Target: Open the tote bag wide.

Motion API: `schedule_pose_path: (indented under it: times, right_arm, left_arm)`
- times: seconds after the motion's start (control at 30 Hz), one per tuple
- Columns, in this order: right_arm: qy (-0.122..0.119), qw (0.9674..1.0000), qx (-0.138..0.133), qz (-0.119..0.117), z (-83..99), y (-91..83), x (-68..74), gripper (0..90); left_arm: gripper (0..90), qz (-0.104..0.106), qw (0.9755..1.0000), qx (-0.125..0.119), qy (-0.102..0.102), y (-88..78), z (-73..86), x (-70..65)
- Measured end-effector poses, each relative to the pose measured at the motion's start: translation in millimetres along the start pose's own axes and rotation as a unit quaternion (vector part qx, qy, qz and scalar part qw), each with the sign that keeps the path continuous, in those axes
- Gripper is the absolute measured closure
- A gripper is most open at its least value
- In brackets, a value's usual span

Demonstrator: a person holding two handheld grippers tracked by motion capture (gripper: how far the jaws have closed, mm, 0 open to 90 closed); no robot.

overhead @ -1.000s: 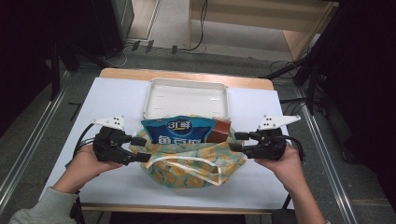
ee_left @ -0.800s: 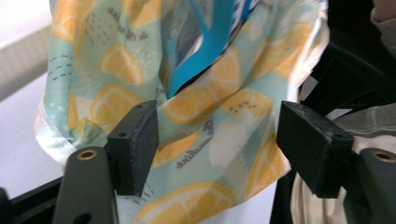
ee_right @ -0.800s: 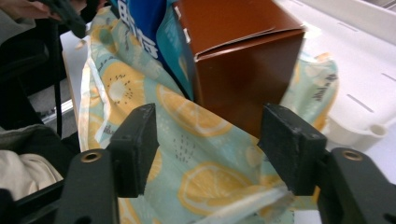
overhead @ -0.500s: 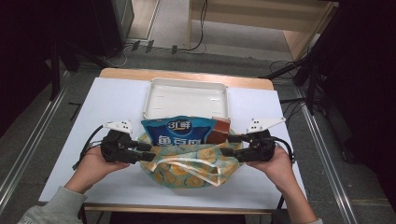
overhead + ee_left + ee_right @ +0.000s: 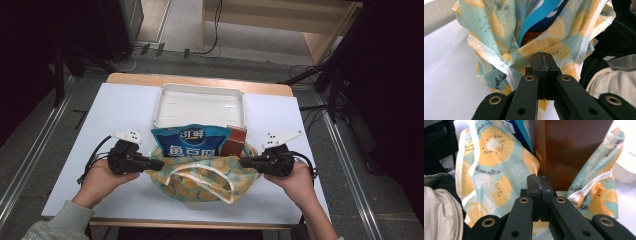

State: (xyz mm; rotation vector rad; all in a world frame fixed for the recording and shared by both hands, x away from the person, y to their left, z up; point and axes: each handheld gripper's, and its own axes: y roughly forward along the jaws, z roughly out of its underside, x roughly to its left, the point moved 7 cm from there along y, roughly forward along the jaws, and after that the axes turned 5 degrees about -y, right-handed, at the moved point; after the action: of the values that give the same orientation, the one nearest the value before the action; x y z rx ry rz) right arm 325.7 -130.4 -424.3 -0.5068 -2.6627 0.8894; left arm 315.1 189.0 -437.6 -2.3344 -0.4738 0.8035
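1. The bag [image 5: 202, 176], a cloth one printed with lemon slices, lies on the table [image 5: 120, 115] just on the person's side of the white tray [image 5: 200, 102], its far edge touching or overlapping the tray's near rim
2. A blue snack pack [image 5: 191, 142] and a brown box [image 5: 235, 142] stick out of the bag's mouth toward the tray, the box on the right of the pack
3. The bag's long axis runs left to right, parallel to the tray's near rim, and one gripper sits at each end of it
4. The left gripper [image 5: 159, 164] is at the bag's left end; its jaws have just been closing and in the left gripper view they are pressed together [image 5: 543, 58] with a fold of the bag's cloth pinched at their tips
5. The right gripper [image 5: 245, 161] is at the bag's right end, below the tray's right corner; its jaws have just been closing too and are pressed together [image 5: 537, 181], seemingly on the cloth edge in front of the box, though the pinch itself is hard to make out
6. Both grippers point inward along the bag's axis, facing each other, so neither is nearer; the load sits between them
7. My judgement: the next move is a joint lift or pull, and both ends must rise level or the pack and box may tip out toward the tray
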Motion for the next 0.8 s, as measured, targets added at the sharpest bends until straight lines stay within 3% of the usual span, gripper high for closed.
schedule_pose_path:
  times: [0.3, 0.57, 0.8]
  right_arm:
    - [-0.008, 0.9998, -0.01, -0.012, 5.0, -8.3, 8.6, 90.0]
    - [0.001, 0.9997, -0.017, -0.016, 21.0, 1.9, 11.8, 90.0]
    - [0.003, 0.9997, -0.007, -0.022, 34.9, 12.6, 15.1, 90.0]
  left_arm:
    - [90.0, 0.022, 0.9997, -0.011, -0.003, -10.5, 5.9, -9.6]
    - [90.0, 0.038, 0.9991, -0.006, -0.02, 1.1, 18.9, -10.1]
    - [90.0, 0.036, 0.999, 0.003, -0.025, 11.3, 26.1, -9.2]
